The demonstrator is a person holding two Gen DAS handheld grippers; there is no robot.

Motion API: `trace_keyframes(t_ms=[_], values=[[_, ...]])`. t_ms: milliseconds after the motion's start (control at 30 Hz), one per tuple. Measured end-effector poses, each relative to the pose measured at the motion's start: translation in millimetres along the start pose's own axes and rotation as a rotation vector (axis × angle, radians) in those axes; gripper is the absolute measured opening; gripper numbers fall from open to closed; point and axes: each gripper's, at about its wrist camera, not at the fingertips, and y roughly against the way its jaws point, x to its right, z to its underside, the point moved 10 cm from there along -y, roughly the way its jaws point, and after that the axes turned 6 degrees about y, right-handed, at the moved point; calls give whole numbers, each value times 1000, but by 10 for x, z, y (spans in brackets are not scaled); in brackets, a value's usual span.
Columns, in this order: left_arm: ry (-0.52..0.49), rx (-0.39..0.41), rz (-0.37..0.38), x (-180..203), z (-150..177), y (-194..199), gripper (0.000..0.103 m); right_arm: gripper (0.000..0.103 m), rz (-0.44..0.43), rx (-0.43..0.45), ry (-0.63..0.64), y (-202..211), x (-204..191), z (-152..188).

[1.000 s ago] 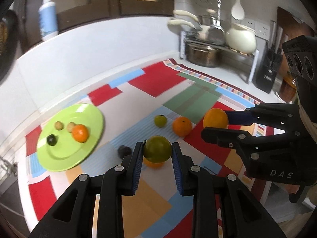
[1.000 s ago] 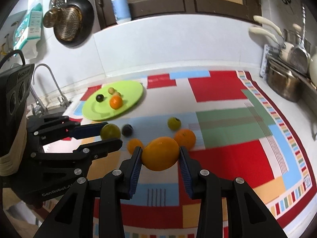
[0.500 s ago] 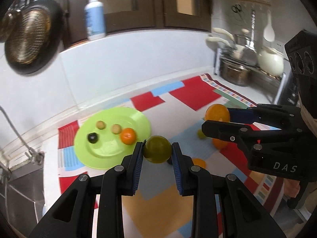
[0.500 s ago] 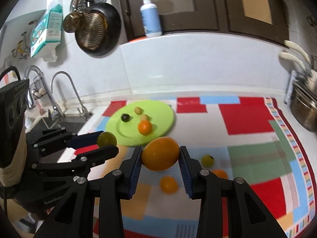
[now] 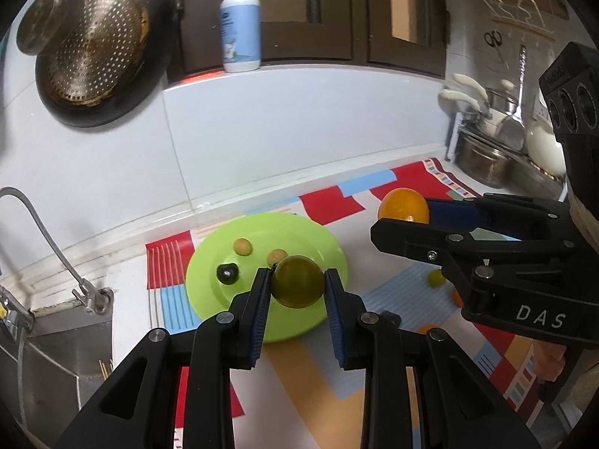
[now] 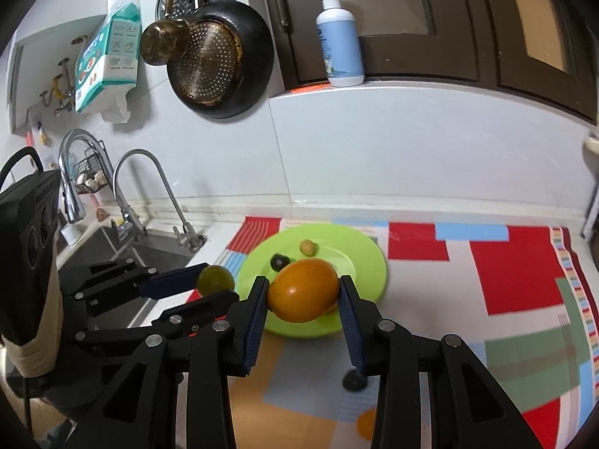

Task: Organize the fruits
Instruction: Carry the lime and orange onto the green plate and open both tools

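My left gripper (image 5: 297, 286) is shut on a round olive-green fruit (image 5: 297, 281) and holds it above the near side of the lime-green plate (image 5: 209, 262). On that plate lie two small tan fruits (image 5: 243, 247) and a dark one (image 5: 228, 273). To the right, my right gripper (image 6: 303, 293) is shut on a large orange fruit (image 6: 304, 289), raised over the plate (image 6: 367, 262). In the right wrist view the left gripper (image 6: 213, 290) and its green fruit (image 6: 216, 280) show at left. A small dark fruit (image 6: 353, 381) and an orange one (image 6: 365, 423) lie on the mat.
A colourful patchwork mat (image 6: 516, 273) covers the counter. A sink (image 6: 149, 250) with taps (image 6: 149, 194) lies left of the plate. Pots (image 5: 483, 157) stand at the back right. A pan (image 6: 221, 60) hangs on the wall and a soap bottle (image 5: 239, 22) stands on the ledge.
Both grippers have carried their fruits up and leftward from the middle of the mat to above the green plate. The grips have not changed.
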Motion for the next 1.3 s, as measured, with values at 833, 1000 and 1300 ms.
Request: trace_keyframes(t_ms=[833,1000,1300], values=[[-39,-125,-11,-593,-282,-1012,29,38,39,-181,-16,-1285,323,-248],[-28,-160,11,-679,-242,-1272,29,38,72,-242,-8,-1595,418,-182],[-36,-211,37,-732,-110,-1571,29,38,104,-300,6,-1904,498,-76]])
